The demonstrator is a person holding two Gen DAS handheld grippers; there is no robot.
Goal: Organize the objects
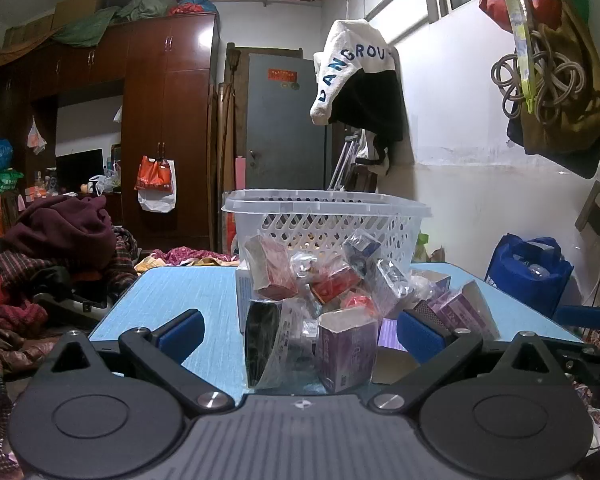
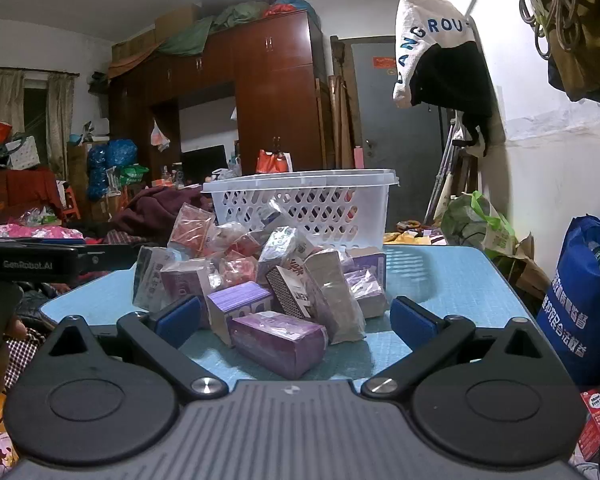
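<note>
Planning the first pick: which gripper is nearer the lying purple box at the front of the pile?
Right. The right gripper is open with the purple box between its fingers; the left gripper, also open, faces the pile from farther left.

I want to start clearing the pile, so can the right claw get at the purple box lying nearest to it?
Probably yes: the right claw is open and the purple box lies frontmost, nothing before it.

The room was dim, lit from a ceiling lamp that glared white at the top of both views. The wardrobe (image 1: 168, 92) doors caught soft reflections. Fisheye bending curved the walls and darkened the corners. Focus stayed fairly sharp, colours slightly noisy.
</note>
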